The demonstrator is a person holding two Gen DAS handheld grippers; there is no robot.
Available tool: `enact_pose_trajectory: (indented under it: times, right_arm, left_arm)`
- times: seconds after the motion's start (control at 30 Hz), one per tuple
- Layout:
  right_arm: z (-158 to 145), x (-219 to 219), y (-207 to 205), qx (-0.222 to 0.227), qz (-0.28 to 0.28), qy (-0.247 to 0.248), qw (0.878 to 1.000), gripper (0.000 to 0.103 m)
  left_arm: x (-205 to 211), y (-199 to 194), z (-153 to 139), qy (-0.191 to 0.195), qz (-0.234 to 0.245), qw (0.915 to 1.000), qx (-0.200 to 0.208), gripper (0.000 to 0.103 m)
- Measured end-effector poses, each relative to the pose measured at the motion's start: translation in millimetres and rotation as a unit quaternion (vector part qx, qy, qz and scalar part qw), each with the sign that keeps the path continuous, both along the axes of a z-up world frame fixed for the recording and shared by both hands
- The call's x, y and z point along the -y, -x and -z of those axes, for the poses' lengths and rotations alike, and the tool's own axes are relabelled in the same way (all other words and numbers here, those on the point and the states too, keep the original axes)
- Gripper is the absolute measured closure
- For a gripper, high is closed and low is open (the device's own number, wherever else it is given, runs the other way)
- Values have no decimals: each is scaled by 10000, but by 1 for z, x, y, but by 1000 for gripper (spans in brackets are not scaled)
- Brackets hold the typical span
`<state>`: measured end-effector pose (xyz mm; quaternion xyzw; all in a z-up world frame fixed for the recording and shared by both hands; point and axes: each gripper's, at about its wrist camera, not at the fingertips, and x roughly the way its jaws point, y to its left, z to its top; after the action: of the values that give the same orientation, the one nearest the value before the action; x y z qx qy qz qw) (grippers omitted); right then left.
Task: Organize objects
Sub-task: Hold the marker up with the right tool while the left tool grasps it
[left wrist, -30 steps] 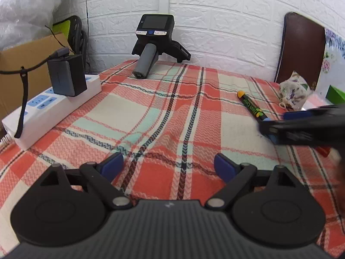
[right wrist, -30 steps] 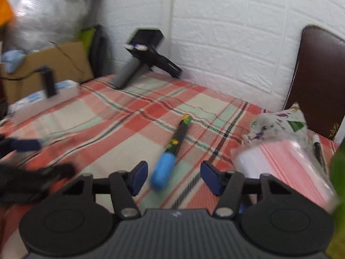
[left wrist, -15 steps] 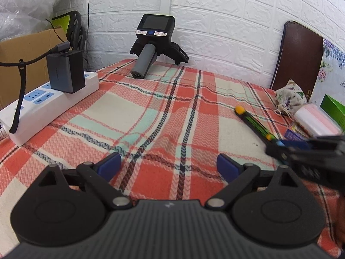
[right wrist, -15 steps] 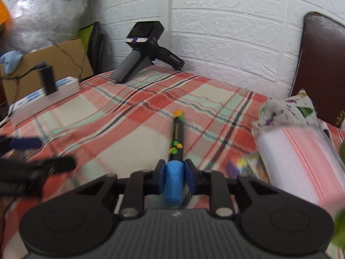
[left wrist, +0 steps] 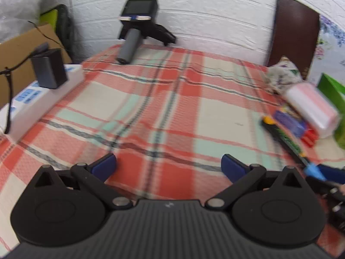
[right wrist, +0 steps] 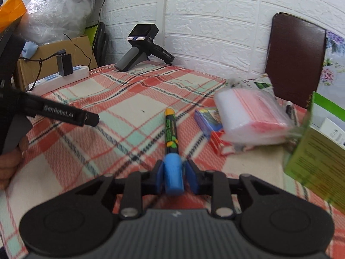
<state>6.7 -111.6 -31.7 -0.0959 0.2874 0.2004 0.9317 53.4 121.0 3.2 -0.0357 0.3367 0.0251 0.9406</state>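
Note:
A black pen with green print, an orange tip and a blue cap [right wrist: 171, 129] points away from me over the plaid tablecloth [right wrist: 120, 99]. My right gripper [right wrist: 174, 172] is shut on the blue cap, though its jaws are opening slightly. In the left wrist view the same pen [left wrist: 284, 138] slants at the right edge, its cap in the right gripper [left wrist: 330, 172]. The left gripper [left wrist: 168, 166] hovers low over the cloth with its jaws opening wide and nothing between them. One of its black fingers [right wrist: 64, 114] reaches in from the left of the right wrist view.
Right of the pen lie a blue card box [right wrist: 208, 120], a red box [right wrist: 217, 142] and a pink-and-white plastic packet [right wrist: 252, 114]. A green box [right wrist: 317, 146] stands at the far right, with a floral pouch [left wrist: 282, 75] and a brown chair back [right wrist: 295, 58]. A power strip [left wrist: 43, 101] and a handheld device [left wrist: 138, 30] sit left and back.
The right gripper closed on the pen's blue cap and carried it right, toward the packet and boxes. The left gripper's jaws widened a little and it shifted slightly.

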Motion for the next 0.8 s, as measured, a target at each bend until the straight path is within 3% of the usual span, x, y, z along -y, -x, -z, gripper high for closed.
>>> enact_pose_trajectory:
  times: [0.17, 0.23, 0.37, 0.4, 0.47, 0.53, 0.7, 0.8]
  right_arm:
    - [0, 4, 4, -12, 25, -8, 10000, 77]
    - [1, -1, 7, 72, -57, 124, 9999, 83]
    - [3, -12, 15, 335, -87, 485, 9982, 84]
    - [4, -15, 17, 383, -90, 562, 9976, 84]
    - [4, -19, 21, 515, -168, 718, 9959, 84]
    - [6, -23, 30, 731, -306, 845, 9933, 84]
    - [4, -26, 42, 1140, -378, 977, 9879, 83]
    - [-2, -20, 46, 1362, -280, 966, 9856, 82]
  left_arm:
    - [42, -9, -12, 386, 355, 9977, -429, 0]
    - [56, -17, -13, 424, 337, 9967, -600, 0]
    - [77, -31, -10, 645, 324, 9931, -928, 3]
    - [83, -35, -10, 609, 307, 9931, -951, 8]
    - [94, -39, -11, 624, 493, 9929, -884, 35]
    - [104, -40, -12, 507, 667, 9926, -880, 70]
    - [100, -39, -22, 1020, 765, 9878, -891, 78]
    - [109, -38, -40, 1055, 906, 9876, -733, 80]
